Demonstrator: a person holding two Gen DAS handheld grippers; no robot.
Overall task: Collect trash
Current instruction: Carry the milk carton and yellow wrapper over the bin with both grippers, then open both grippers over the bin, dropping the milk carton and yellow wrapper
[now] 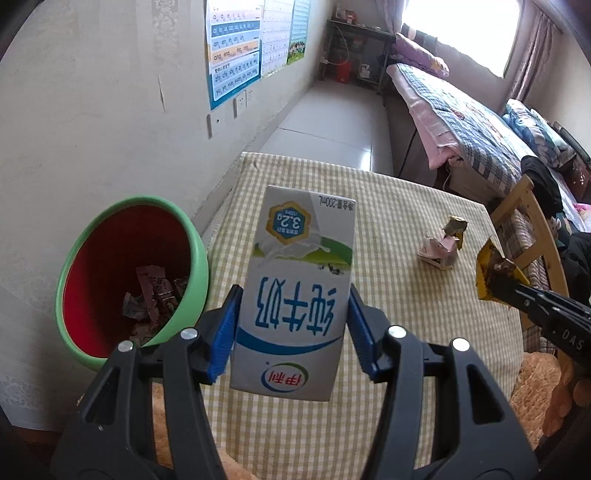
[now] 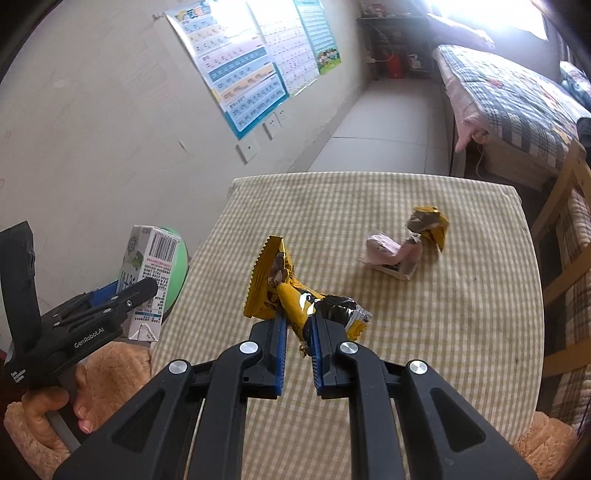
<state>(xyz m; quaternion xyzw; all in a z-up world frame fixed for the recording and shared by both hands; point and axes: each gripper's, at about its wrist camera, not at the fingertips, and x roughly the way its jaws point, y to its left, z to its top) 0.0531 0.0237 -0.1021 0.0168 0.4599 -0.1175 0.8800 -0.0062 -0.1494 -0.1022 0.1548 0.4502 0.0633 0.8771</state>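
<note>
Left hand-held gripper (image 1: 291,325) clamps a milk carton (image 1: 295,295) lengthwise; the bin (image 1: 129,280) sits lower left, nearest it. Right hand-held gripper (image 2: 297,343) pinches a yellow wrapper (image 2: 280,291). Two scraps (image 2: 402,243), seemingly crumpled packaging, remain on the table (image 2: 461,332).

Premises: a lived-in home bedroom. Evidence: a bed (image 1: 461,110) with checked quilt under a curtained window (image 1: 461,33), children's learning posters (image 1: 232,55) on the wall, tiled floor (image 1: 332,122), and a cloth-covered surface (image 2: 369,206).

white milk carton (image 1: 295,295) upside down, raised; crumpled yellow wrapper (image 2: 284,291) aloft; pink carton (image 2: 388,254) on table.
</note>
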